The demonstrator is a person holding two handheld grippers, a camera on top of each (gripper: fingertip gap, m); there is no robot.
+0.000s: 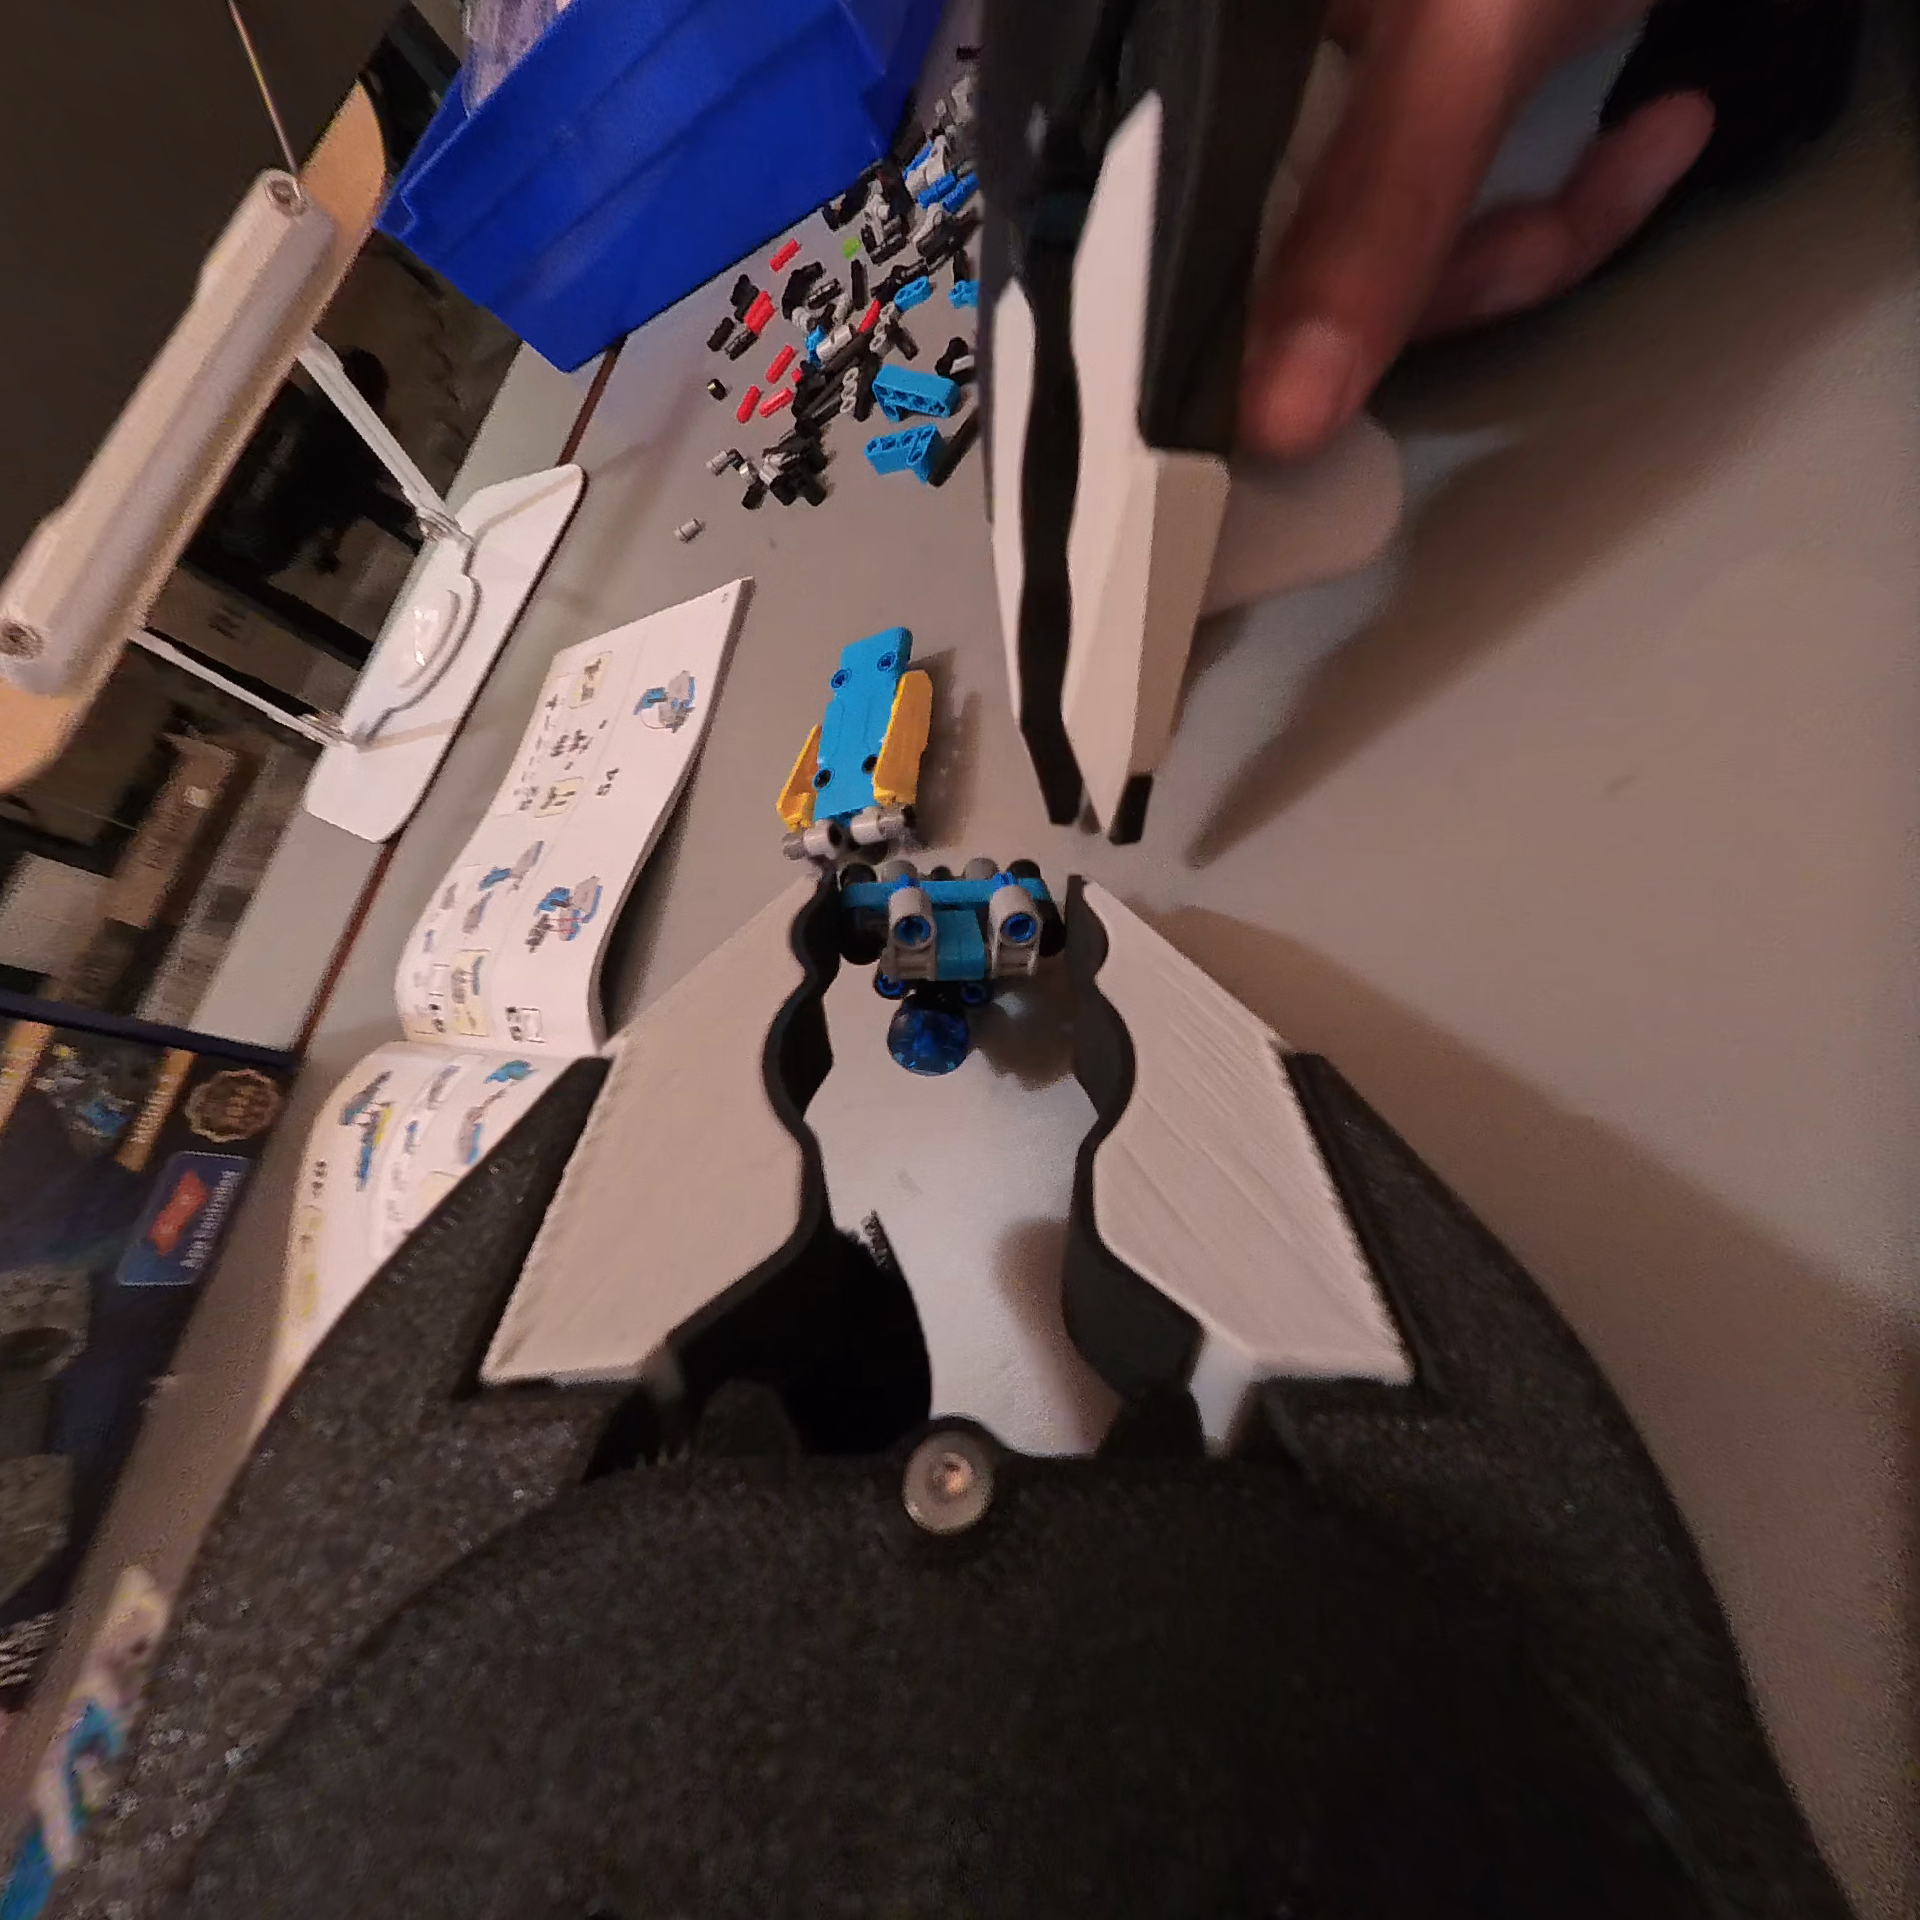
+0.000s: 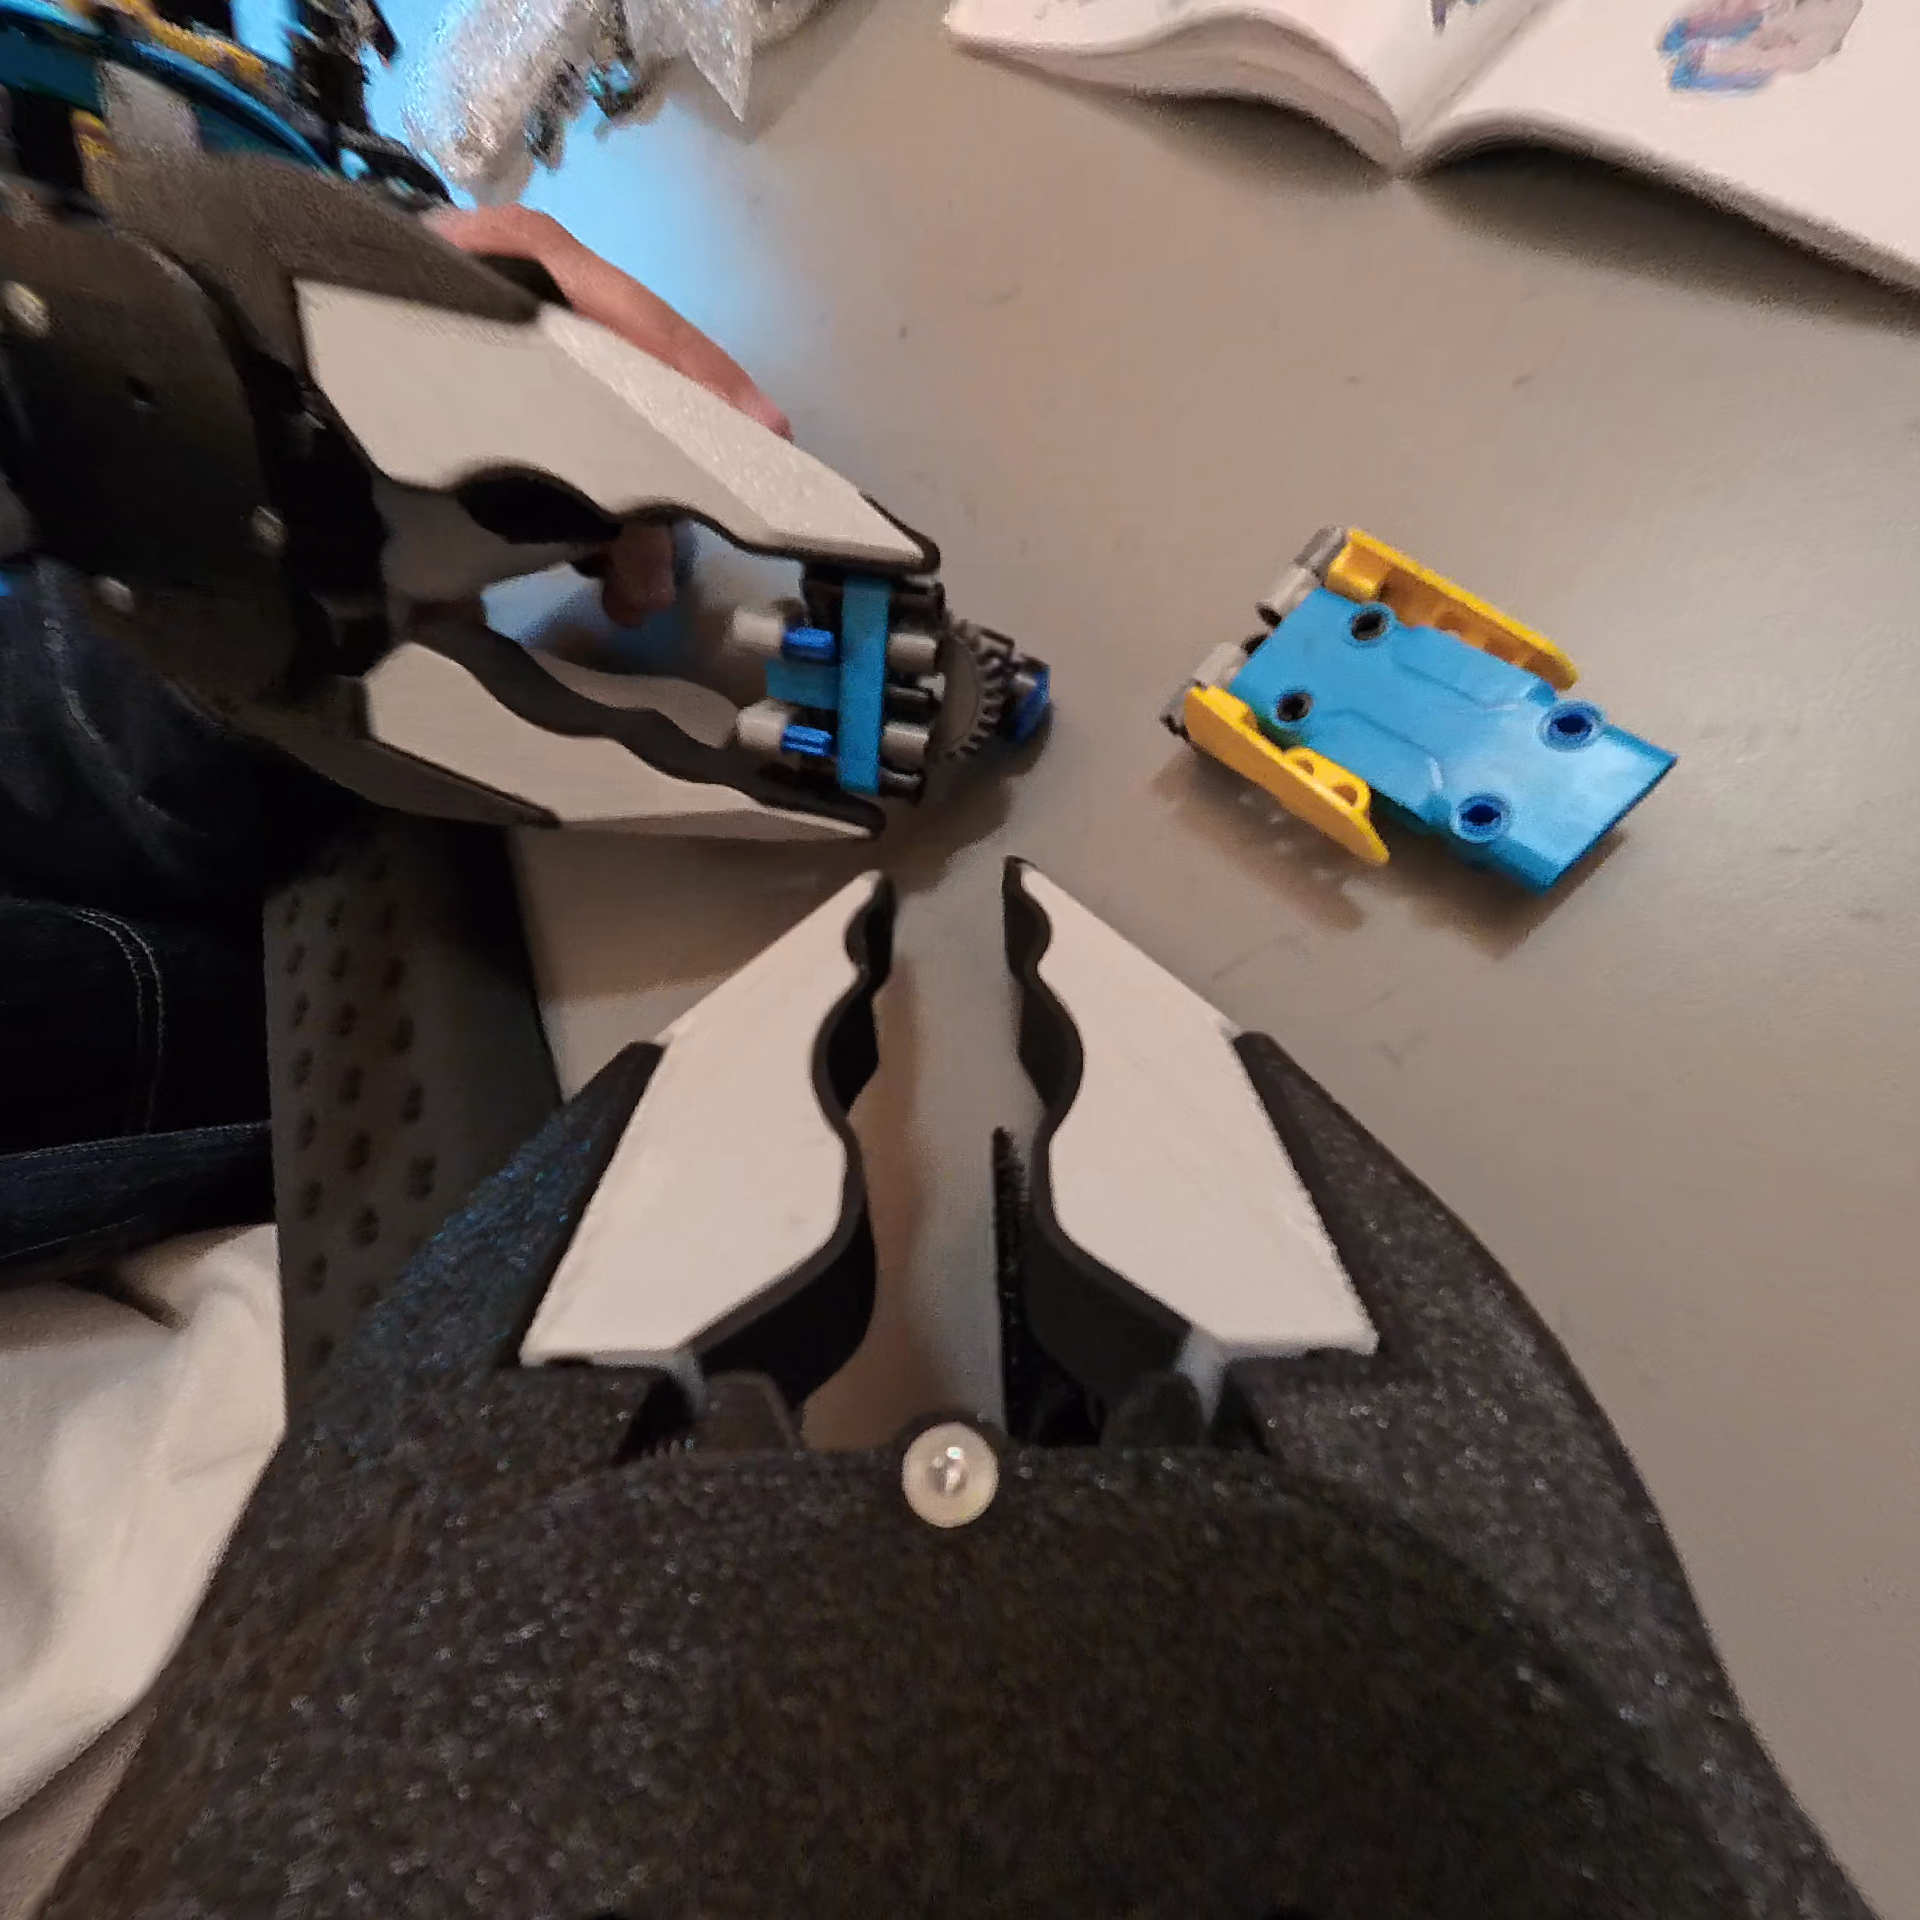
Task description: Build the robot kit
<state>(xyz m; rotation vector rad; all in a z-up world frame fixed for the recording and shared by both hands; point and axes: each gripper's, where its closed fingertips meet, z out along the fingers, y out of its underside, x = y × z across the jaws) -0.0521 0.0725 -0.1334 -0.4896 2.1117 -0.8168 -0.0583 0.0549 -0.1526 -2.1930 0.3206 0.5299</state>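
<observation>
Blue sub-assy (image 1: 951, 928) gripped by left fingers (image 1: 831, 935); right fingers (image 2: 1023, 925) apart, holding nothing.

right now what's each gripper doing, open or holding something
left gripper: shut on the small blue and grey brick assembly.
right gripper: open, holding nothing.

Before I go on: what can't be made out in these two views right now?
- Left wrist view: the loose brick parts are too small and blurred to sort; the right hand-held gripper covers some.
- Right wrist view: the left hand-held gripper hides the near side of the blue-and-grey brick assembly.
- Right wrist view: the instruction booklet is cut off by the top edge.
</observation>
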